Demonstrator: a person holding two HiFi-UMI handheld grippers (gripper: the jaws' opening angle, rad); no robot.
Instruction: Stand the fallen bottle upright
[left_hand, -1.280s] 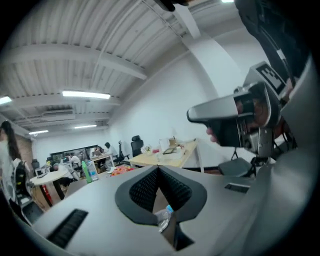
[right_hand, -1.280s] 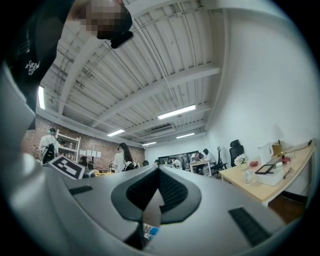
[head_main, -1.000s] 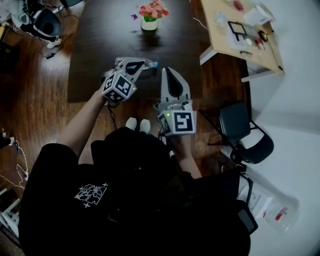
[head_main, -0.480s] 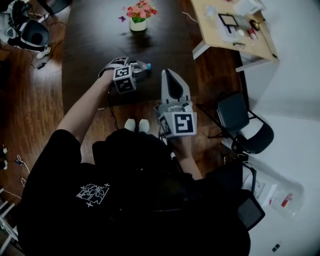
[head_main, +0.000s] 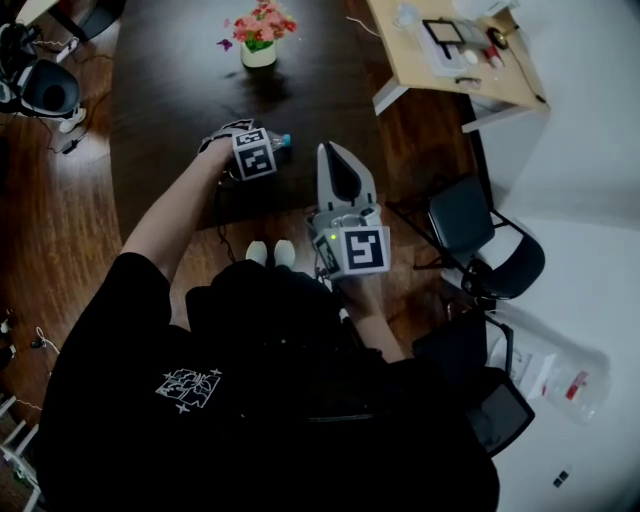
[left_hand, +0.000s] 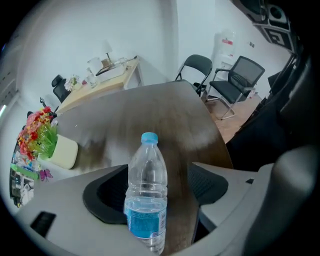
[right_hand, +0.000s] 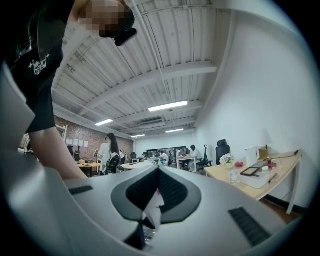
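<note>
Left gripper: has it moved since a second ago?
Yes. The left gripper has sunk toward the table, closer to the flower pot; its jaws are opening around the bottle.

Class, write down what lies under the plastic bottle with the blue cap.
The dark table lies under the bottle. The strip of tabletop right beneath it cannot be seen, because the bottle itself covers it.

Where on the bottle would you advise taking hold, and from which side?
The labelled body of the bottle, across its width, coming down from above: it lies flat on the table, both long flanks free, and the cap end tapers.
</note>
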